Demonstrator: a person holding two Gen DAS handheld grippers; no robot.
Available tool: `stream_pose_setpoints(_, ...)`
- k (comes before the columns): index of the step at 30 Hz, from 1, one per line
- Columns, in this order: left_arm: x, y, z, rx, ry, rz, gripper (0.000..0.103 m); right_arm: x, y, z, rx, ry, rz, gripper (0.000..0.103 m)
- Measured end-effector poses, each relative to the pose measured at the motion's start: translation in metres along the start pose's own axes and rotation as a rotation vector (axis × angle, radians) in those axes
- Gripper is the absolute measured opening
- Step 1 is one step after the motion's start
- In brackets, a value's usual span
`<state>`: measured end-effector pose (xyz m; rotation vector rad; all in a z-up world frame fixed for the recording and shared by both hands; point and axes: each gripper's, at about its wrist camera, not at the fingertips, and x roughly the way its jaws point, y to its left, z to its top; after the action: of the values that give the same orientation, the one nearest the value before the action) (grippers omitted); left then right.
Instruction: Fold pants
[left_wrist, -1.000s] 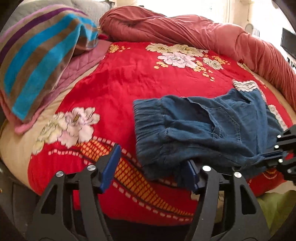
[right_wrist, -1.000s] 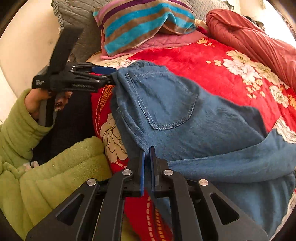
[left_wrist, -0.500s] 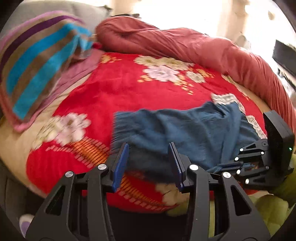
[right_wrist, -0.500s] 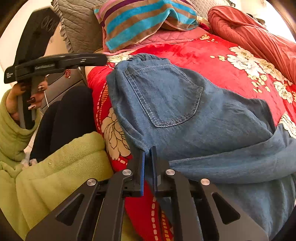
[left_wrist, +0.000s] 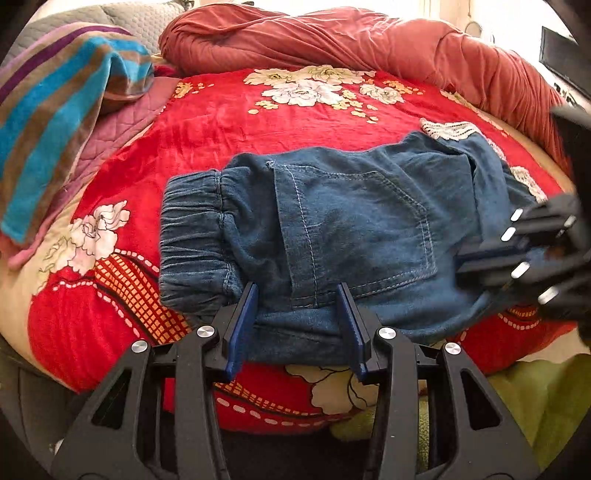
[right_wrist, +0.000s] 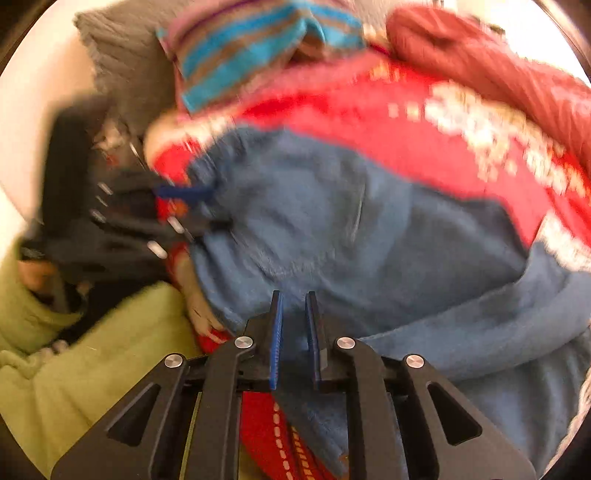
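Blue denim pants (left_wrist: 351, 229) with an elasticated gathered waistband lie folded on the red floral velvet bedspread (left_wrist: 229, 122), near its front edge. The waistband points to the left in my left wrist view, and a stitched back pocket faces up at the centre of the garment.

My left gripper (left_wrist: 297, 325) sits at the near edge of the pants. Its two blue-padded fingers (left_wrist: 242, 325) are spread wide apart, one on each side of the lower hem of the fold. Denim shows between them, but neither pad presses on it.

My right gripper (right_wrist: 293, 336) is at the opposite end of the garment, where the legs bunch up. Its fingers stand a narrow gap apart, with blue fabric visible in the gap. The right wrist view is blurred, so I cannot tell whether the pads pinch the cloth or merely straddle it. In the left wrist view this gripper (left_wrist: 480, 262) appears at the right edge, over the far end of the pants.

A striped blue, brown and purple towel (left_wrist: 55, 118) rests on a pink quilted pad at the left rear of the bed. A rust-red bunched duvet (left_wrist: 369, 48) runs along the back. My light green fleece sleeve (right_wrist: 92, 362) shows at the lower left of the right wrist view.
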<state>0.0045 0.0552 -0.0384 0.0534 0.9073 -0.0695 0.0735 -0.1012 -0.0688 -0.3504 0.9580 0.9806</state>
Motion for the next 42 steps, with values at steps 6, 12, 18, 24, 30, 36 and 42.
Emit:
stream_pose_setpoints(6,-0.004,-0.001,0.003,-0.025,-0.006,-0.004,0.035,-0.023,-0.004,0.0,0.017,-0.048,0.007,0.024)
stream_pose_setpoints(12,-0.035,-0.002,0.012,-0.069,-0.063,0.0,0.045,-0.077,-0.032,0.005,0.052,-0.173,-0.109,0.04)
stream_pose_setpoints(18,-0.058,-0.015,0.026,-0.074,-0.112,-0.057,0.053,-0.112,-0.091,0.012,0.19,-0.247,-0.233,0.051)
stream_pose_setpoints(24,-0.047,-0.054,0.049,-0.026,-0.075,-0.207,0.056,-0.111,-0.148,0.031,0.304,-0.219,-0.319,0.055)
stream_pose_setpoints(30,-0.011,-0.105,0.063,0.045,0.02,-0.343,0.056,-0.07,-0.209,0.052,0.429,-0.108,-0.315,0.056)
stream_pose_setpoints(36,0.033,-0.134,0.069,0.08,0.119,-0.4,0.056,-0.029,-0.231,0.069,0.455,-0.034,-0.328,0.056)
stream_pose_setpoints(42,0.055,-0.137,0.067,0.064,0.151,-0.409,0.058,0.004,-0.245,0.068,0.435,0.03,-0.441,0.035)
